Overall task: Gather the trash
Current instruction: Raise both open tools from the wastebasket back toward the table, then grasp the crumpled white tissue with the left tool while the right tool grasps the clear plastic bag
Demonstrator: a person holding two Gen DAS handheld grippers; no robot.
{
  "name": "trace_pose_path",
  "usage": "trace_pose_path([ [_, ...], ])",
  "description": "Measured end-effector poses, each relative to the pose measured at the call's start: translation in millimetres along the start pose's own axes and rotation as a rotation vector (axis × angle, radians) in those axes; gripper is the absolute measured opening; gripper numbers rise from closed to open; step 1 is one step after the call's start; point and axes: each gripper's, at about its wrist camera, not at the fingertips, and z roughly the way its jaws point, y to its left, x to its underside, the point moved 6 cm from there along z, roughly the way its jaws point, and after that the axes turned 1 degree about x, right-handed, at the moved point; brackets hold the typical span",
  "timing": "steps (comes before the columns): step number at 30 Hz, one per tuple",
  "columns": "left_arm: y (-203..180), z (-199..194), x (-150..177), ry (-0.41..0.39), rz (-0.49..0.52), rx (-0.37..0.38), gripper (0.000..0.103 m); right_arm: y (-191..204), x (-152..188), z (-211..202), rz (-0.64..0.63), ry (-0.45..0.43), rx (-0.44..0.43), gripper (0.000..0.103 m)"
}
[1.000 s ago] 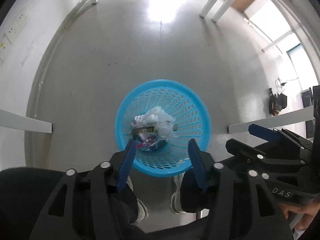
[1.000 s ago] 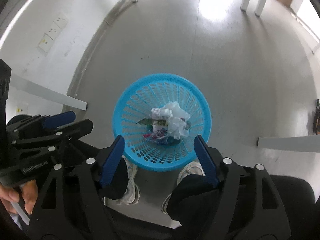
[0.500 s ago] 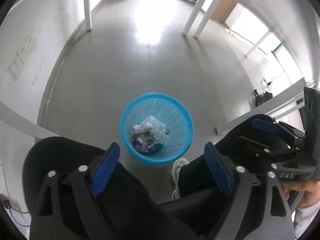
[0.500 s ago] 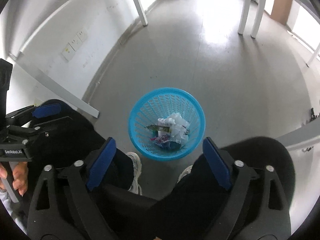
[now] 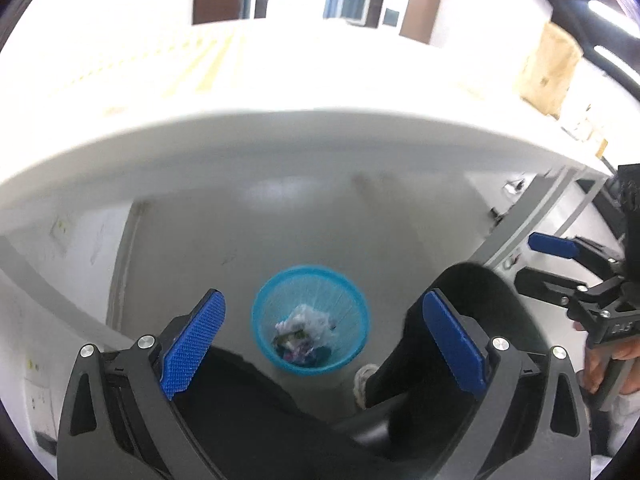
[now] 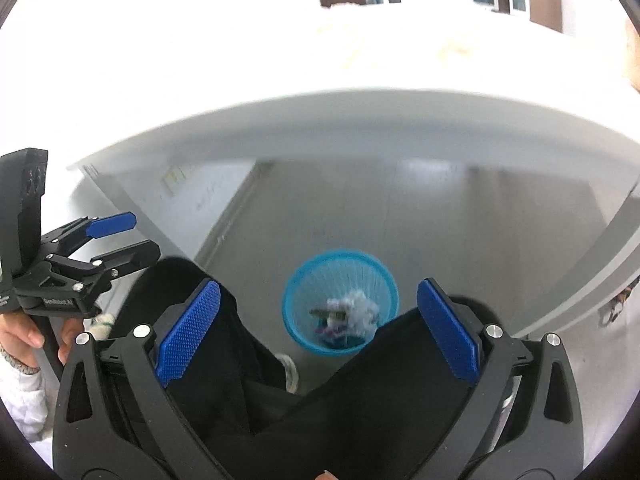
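Observation:
A blue mesh basket (image 5: pixel 265 336) (image 6: pixel 295 326) stands on the grey floor under the table, far below both grippers. Crumpled white paper and wrappers (image 5: pixel 306 326) (image 6: pixel 356 306) lie inside it. My left gripper (image 5: pixel 320 304) points down towards the basket, its jaws opening wide with nothing between the blue pads. My right gripper (image 6: pixel 318 288) does the same, jaws opening and empty. Each gripper also shows at the edge of the other's view, held in a hand.
A white tabletop (image 5: pixel 320 80) (image 6: pixel 280 60) fills the upper half of both views, its front edge just ahead. A cardboard box (image 5: pixel 548 68) stands at its far right. The person's black-trousered legs and white shoes (image 5: pixel 362 380) flank the basket. A table leg (image 5: pixel 520 232) is at the right.
Both grippers have risen well away from the basket, which now looks small. Their jaws have spread wider. The tabletop has come into view above.

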Motion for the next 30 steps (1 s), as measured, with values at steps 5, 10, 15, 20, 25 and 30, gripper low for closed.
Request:
trace_pose_path([
  [5,-5.2,-26.9,-35.2,-0.08,0.038,0.003,0.097,-3.2,-23.0,-29.3,-0.019,-0.081,0.025,0.094],
  [10,-5.4,-38.7,-77.0,-0.144,0.042,0.006,0.097,-18.0,-57.2,-57.0,0.018,-0.192,0.041,0.094],
  [15,-14.3,-45.8,-130.8,-0.2,0.063,0.014,0.097,-40.8,-93.9,-64.0,0.046,-0.237,0.084,0.094],
  [20,-15.2,-30.8,-176.9,-0.193,0.052,0.036,0.097,-59.5,-120.0,-51.6,0.065,-0.252,0.118,0.094],
  [25,-16.1,6.8,-211.4,-0.146,0.047,0.001,0.097,-73.9,-147.2,-31.7,0.068,-0.243,0.137,0.094],
  [30,-21.2,42.1,-243.7,-0.091,0.049,0.0,0.097,-86.4,-174.1,-4.2,0.059,-0.2,0.147,0.094],
])
